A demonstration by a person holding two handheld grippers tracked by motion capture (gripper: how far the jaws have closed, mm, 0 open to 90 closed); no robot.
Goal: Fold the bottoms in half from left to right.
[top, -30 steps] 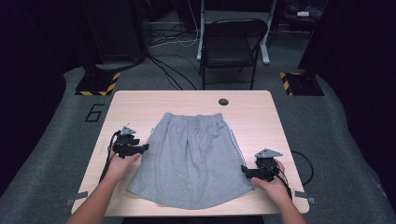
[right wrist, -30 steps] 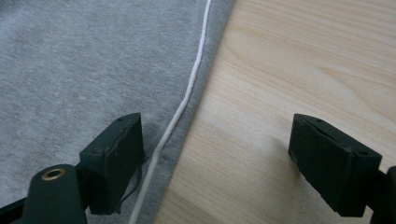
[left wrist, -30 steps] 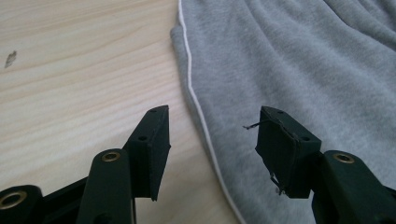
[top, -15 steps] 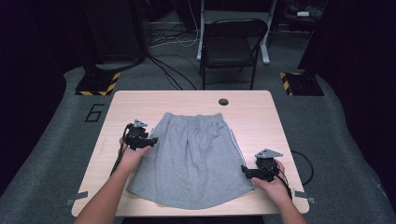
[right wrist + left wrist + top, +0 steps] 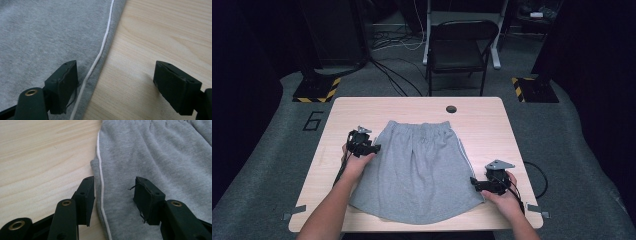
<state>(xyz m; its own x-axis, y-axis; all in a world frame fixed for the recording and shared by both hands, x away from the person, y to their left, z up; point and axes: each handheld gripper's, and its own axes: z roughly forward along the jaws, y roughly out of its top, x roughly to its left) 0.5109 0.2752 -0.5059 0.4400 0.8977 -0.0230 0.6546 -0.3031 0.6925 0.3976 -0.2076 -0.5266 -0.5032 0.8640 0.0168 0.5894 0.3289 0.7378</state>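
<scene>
L forearm comes in from bottom-left, angled fwd; left gripper (image 5: 373, 148) low at table lvl, pointing right w/ cable trailing back along the wrist. Jaws have just been closing, but pads not pressing yet (gap shows betw them in left gripper view (image 5: 113, 200)). R hand near bottom-right, right gripper (image 5: 474, 183) pointing left, grey plate on top, jaws wide apart (image 5: 115, 87).

You have the grey shorts (image 5: 422, 170) lying flat at the table's centre, waistband toward twelve o'clock and curved hem toward six (a thin white piping stripe (image 5: 102, 187) runs down each side seam); the fabric lies smooth and fully spread.
</scene>
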